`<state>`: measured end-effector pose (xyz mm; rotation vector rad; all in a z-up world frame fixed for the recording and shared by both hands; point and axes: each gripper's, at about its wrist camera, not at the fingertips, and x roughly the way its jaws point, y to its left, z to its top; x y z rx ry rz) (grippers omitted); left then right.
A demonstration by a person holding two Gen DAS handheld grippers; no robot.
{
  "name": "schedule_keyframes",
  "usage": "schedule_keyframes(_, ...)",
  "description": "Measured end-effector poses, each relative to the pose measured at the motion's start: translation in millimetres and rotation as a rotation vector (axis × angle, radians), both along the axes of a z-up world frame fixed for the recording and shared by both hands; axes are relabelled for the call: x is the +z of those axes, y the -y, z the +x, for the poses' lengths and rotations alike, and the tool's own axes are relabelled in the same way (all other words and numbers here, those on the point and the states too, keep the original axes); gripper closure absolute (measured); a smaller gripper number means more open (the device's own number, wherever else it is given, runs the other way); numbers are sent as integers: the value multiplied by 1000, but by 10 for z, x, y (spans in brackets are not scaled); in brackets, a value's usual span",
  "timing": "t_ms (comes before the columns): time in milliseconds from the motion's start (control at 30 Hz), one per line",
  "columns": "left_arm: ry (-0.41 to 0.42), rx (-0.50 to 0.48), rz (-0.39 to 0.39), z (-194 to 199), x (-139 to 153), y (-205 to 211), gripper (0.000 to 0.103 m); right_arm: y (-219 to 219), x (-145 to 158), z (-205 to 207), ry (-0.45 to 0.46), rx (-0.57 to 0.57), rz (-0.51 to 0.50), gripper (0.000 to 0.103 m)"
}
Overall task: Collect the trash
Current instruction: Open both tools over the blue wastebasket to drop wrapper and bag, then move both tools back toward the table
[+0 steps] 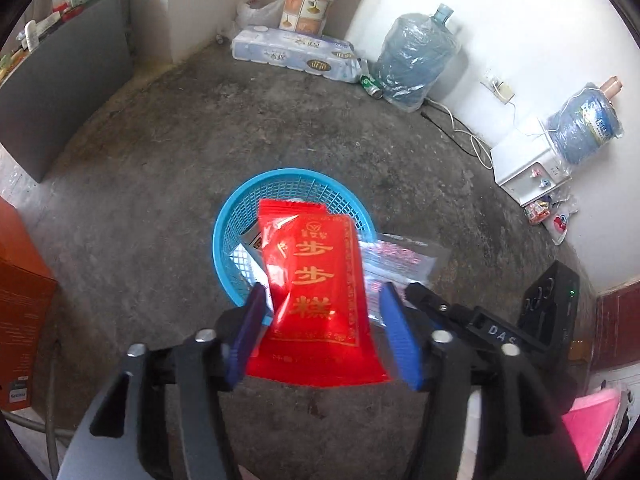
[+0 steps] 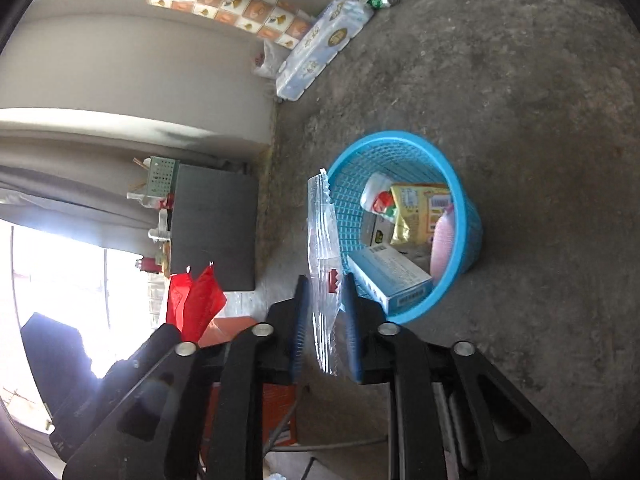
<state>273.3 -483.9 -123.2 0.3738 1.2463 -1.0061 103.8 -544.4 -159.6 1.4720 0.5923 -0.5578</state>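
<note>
Left gripper (image 1: 324,328) angled steeply down, jaws wide, blue pads (image 1: 396,336) standing clear on both sides. Right gripper (image 2: 326,328) tilted down too, jaws narrowly parted.

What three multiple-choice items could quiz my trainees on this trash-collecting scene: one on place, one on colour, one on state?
1. Where is the red foil wrapper?
A. Between the left fingers, in front of the basket
B. Flat on the grey cabinet
C. On the floor beside the water bottle

2. What colour is the round mesh plastic basket?
A. Green
B. Blue
C. White

3. What state is that basket in?
A. Empty
B. Tipped on its side
C. Upright, with packaging inside

Answers:
1. A, since the left wrist view shows it between the blue pads.
2. B, since both views show a blue rim.
3. C, since the right wrist view shows a pale blue carton and a yellow packet inside.
</note>
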Motion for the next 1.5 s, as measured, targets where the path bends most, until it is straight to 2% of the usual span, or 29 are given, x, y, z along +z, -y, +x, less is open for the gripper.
schedule_keyframes(100,26,54,54,85,-189,159,31,83,-309,62,-79,-39,59,68)
schedule_keyframes(267,60,18,48,47,-189,-22,30,-88,-389,-154,-90,-67,67,64)
schedule_keyframes(500,99,22,-54,31,257,-613,30,-397,-227,-495,-110,-43,19,64)
schedule_keyframes(700,121,91,-211,-78,909,-1419,30,-744,206,-621,-150,75,-82,62)
schedule_keyframes(933,206,215,-305,-261,1504,-2752,29,-1080,1110,-371,-137,250,-319,54)
schedule_keyframes(1000,231,278,-335,-313,1613,-3248,28,-1211,1405,-260,-103,304,-386,50)
schedule_keyframes(1133,287,472,-358,-406,1685,-4292,27,-1576,1857,25,-17,425,-479,46)
schedule_keyframes(1333,250,867,-390,-668,1382,-5909,27,-2340,2026,698,102,699,-492,45)
schedule_keyframes(1500,194,1102,-441,-919,1144,-6853,28,-3169,2237,1445,205,958,-487,45)
